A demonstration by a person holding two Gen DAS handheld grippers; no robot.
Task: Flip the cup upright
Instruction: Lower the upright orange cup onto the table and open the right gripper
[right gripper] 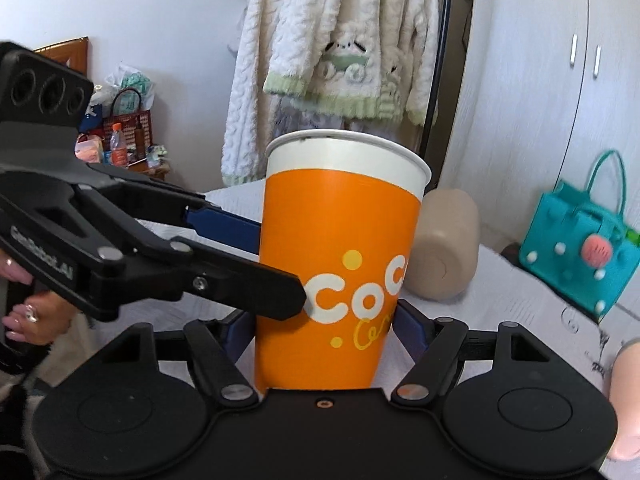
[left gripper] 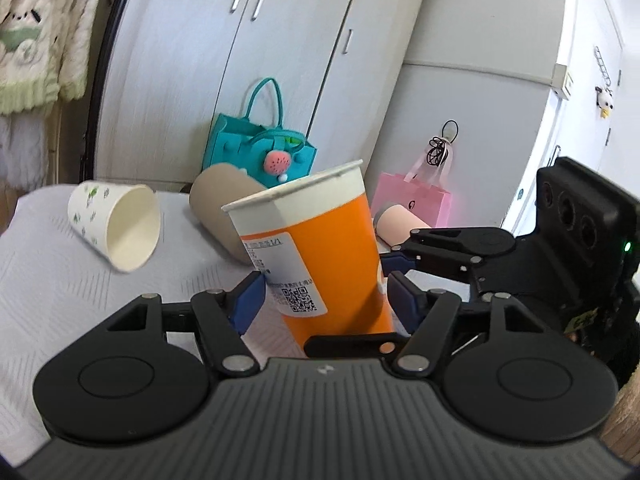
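An orange paper cup [left gripper: 320, 248] with a white rim and a QR label stands mouth up on the white cloth, slightly tilted. It also shows in the right wrist view [right gripper: 336, 264]. My left gripper [left gripper: 324, 296] has its blue pads on both sides of the cup's lower body. My right gripper [right gripper: 324, 332] also closes on the cup's lower body, from another side. The right gripper shows in the left wrist view [left gripper: 396, 264] touching the cup's right side. The left gripper shows in the right wrist view [right gripper: 272, 264] reaching in from the left.
A white cup with green print [left gripper: 116, 224], a brown cup [left gripper: 224, 212] and a pink cup [left gripper: 400, 228] lie on their sides on the cloth. A teal bag [left gripper: 260, 148] and a pink bag [left gripper: 416, 196] stand at the back against wardrobe doors.
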